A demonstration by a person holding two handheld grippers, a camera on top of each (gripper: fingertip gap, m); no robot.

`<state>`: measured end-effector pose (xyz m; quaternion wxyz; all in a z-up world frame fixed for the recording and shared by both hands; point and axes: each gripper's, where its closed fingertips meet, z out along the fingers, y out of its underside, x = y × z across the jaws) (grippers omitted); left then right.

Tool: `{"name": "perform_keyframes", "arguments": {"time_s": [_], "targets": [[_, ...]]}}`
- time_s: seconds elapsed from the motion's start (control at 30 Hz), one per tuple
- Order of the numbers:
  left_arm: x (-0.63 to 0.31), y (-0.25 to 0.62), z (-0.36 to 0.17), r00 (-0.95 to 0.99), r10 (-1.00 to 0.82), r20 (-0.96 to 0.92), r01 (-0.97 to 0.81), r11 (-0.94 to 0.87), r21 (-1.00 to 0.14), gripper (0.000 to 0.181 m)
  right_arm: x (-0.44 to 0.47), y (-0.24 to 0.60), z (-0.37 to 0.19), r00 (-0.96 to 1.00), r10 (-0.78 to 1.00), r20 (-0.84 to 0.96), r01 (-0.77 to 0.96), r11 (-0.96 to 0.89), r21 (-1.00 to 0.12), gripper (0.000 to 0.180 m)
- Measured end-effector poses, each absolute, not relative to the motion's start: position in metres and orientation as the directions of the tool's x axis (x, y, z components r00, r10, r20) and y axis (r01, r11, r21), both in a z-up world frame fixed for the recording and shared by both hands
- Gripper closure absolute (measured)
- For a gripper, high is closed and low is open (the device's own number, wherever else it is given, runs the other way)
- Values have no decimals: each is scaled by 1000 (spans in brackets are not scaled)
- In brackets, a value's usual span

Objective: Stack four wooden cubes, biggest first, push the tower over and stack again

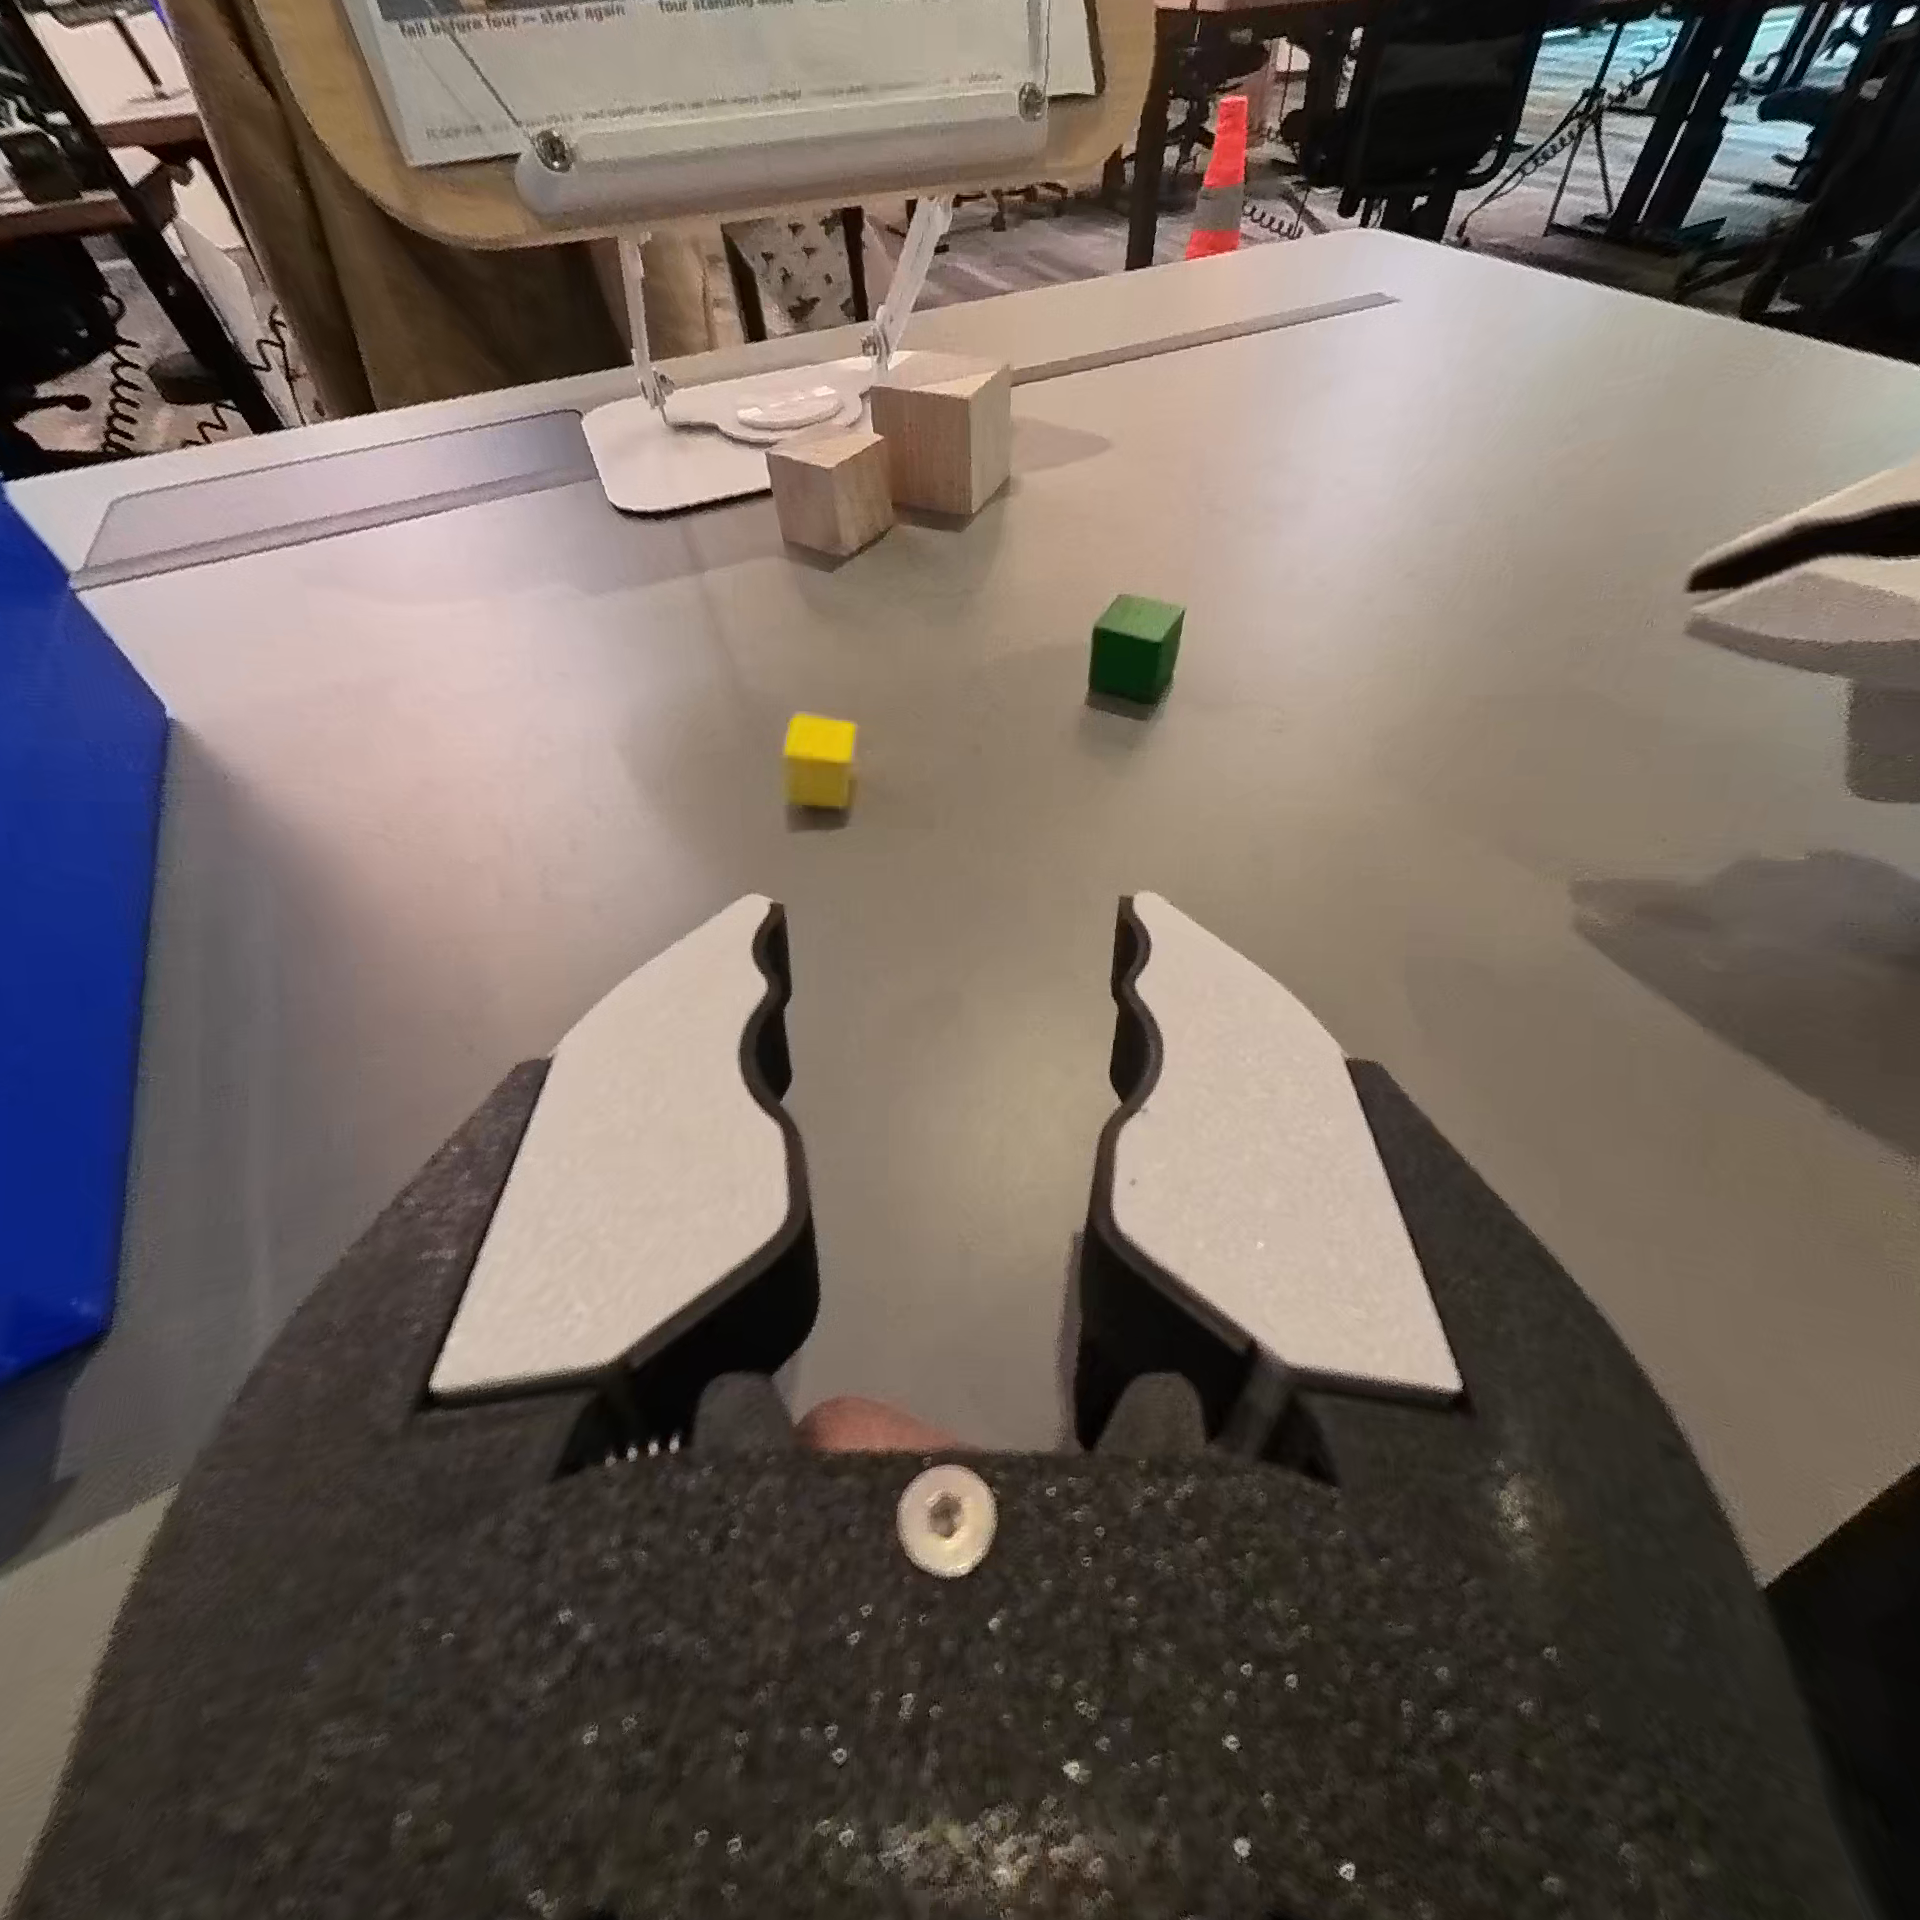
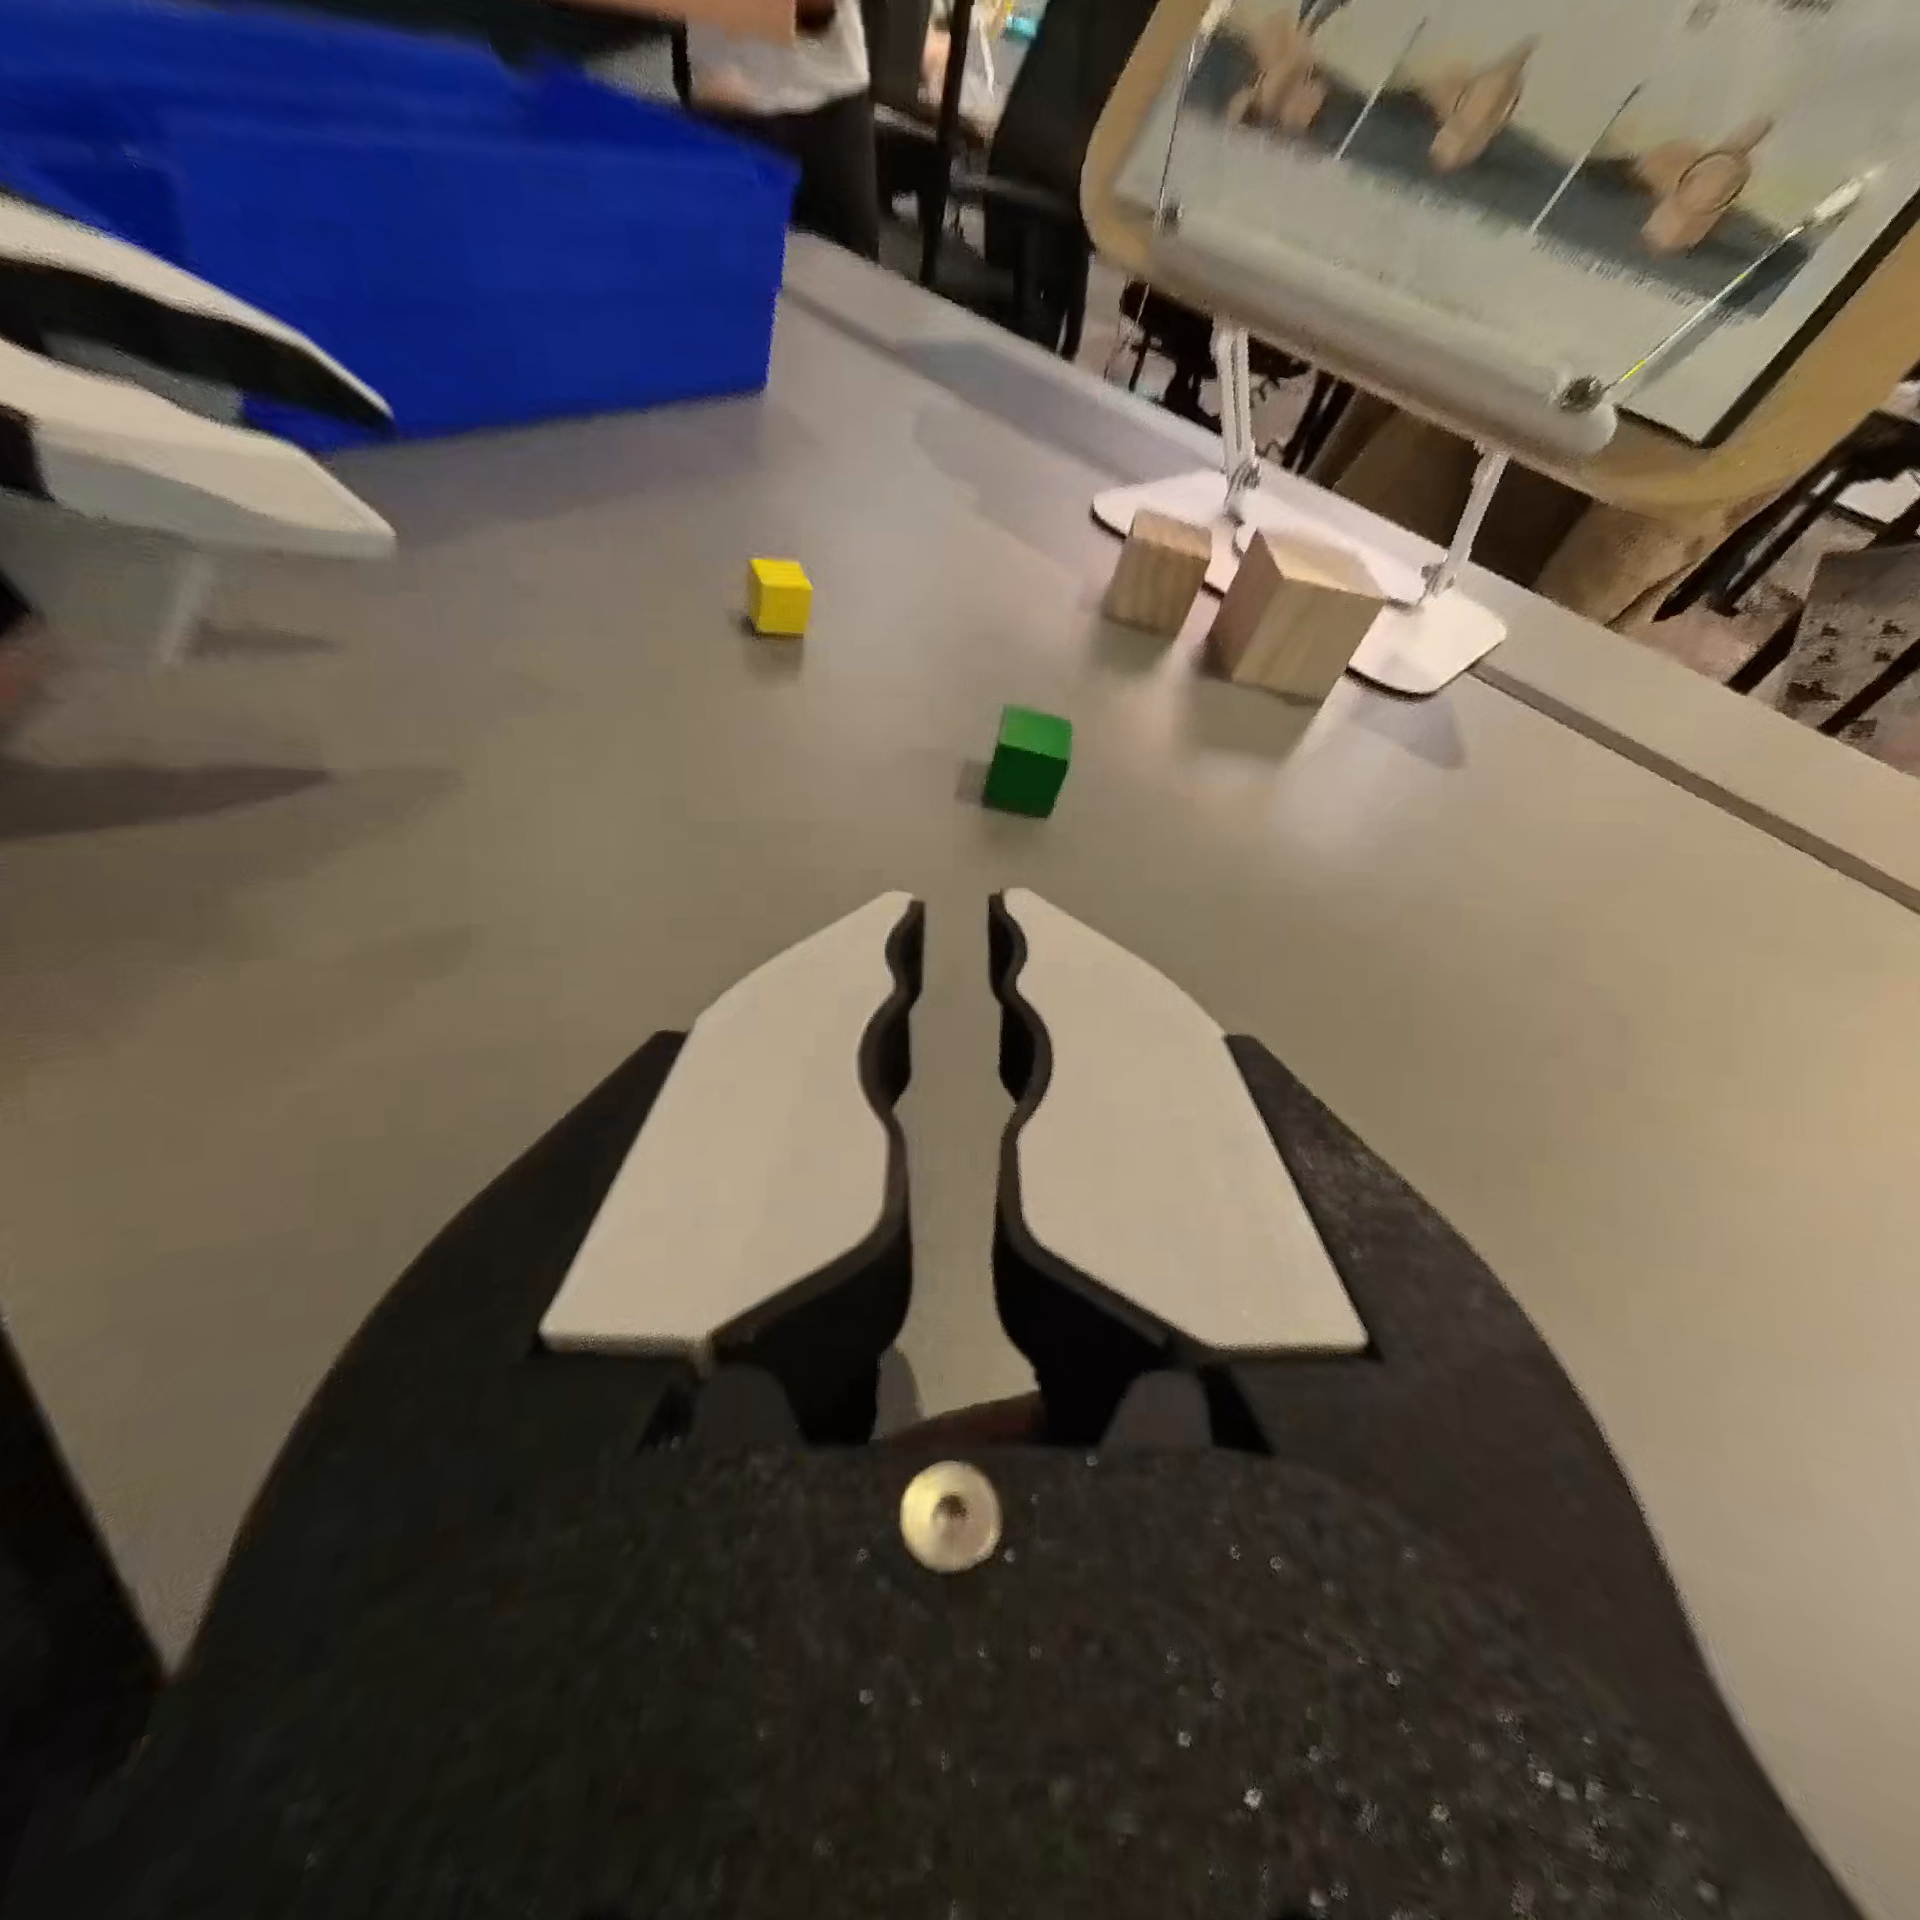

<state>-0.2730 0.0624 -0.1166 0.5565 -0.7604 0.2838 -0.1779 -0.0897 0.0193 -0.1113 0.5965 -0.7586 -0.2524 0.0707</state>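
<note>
Lying apart on the table (image 1: 1351, 935): yellow cube (image 1: 820, 760), green cube (image 1: 1136, 645), two touching plain cubes (image 1: 890, 449) by a printed sign (image 1: 727, 73). Left tongs (image 1: 949, 920) spread, empty; right tongs (image 2: 954, 909) nearly closed, empty.

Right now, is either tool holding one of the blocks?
No. The left tool is open and empty; the right tool is nearly closed on nothing. All four cubes sit on the table.
</note>
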Motion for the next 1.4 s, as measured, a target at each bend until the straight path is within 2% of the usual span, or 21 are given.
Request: {"name": "perform_keyframes", "arguments": {"time_s": [0.13,0.37,1.13,1.23,1.4], "targets": [[-269,64,-110,782,-618,-75,-236,-183,-954,122,-84,19,-107,899,429,90,186,-186,-965,145],[-272,67,-98,812,-579,-73,-195,-152,-969,122,-63,20,-105,948,304,92,154,-187,-970,135],[-258,60,-111,779,-621,-82,-244,-179,-953,123,-62,21,-104,944,309,115,184,-205,-961,133],[-256,58,-111,774,-627,-85,-249,-179,-952,123,-56,47,-76,936,309,166,225,-166,-960,135],[-252,58,-113,765,-638,-90,-261,-179,-948,123,-56,166,-58,913,369,176,298,-305,-905,128]]}}
